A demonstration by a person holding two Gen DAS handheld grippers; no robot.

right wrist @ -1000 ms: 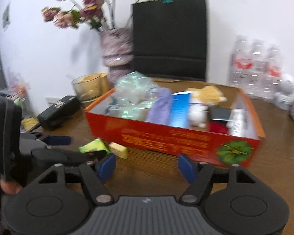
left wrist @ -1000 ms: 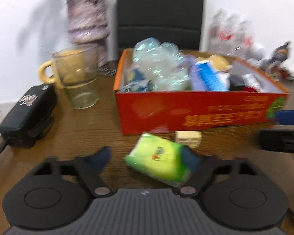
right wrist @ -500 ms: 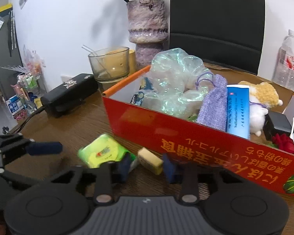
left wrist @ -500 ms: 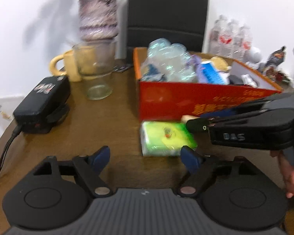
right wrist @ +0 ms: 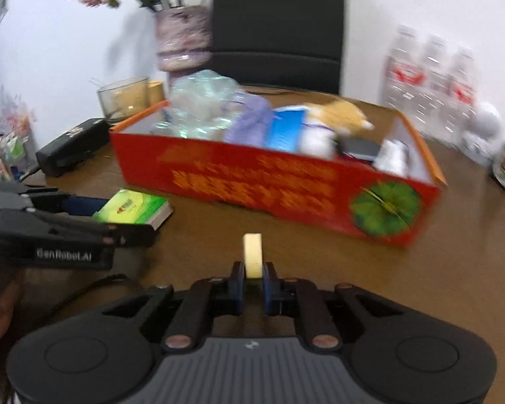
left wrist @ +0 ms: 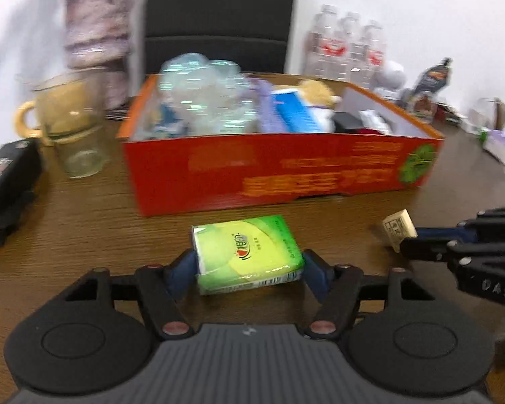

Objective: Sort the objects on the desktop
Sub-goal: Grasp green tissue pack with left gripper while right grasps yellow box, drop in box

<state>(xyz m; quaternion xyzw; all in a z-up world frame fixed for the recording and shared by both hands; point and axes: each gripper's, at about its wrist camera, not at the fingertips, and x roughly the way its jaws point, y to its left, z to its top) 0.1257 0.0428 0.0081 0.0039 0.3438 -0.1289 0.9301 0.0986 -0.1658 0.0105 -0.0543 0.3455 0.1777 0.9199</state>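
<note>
A green tissue pack (left wrist: 245, 252) lies on the brown table in front of the red cardboard box (left wrist: 286, 175). My left gripper (left wrist: 247, 269) straddles the pack, its jaws closing, and both blue pads touch the pack's sides. From the right wrist view the pack (right wrist: 131, 205) sits between that gripper's fingers (right wrist: 84, 202). My right gripper (right wrist: 253, 274) is shut on a small cream eraser (right wrist: 252, 252), held upright just above the table near the box (right wrist: 252, 181). In the left wrist view the eraser (left wrist: 399, 229) shows at the right gripper's tips (left wrist: 410, 239).
The box holds a clear plastic bag, a purple pouch, a blue carton and a plush toy. A glass cup (left wrist: 74, 128), a yellow mug (left wrist: 27, 124), a black case (left wrist: 3, 181) and a vase (left wrist: 97, 33) stand left. Water bottles (left wrist: 346, 47) and a black chair (left wrist: 219, 17) are behind.
The right gripper shut on the eraser beside the tissue pack and carried it off to the right. The left gripper moved forward around the tissue pack and narrowed onto it.
</note>
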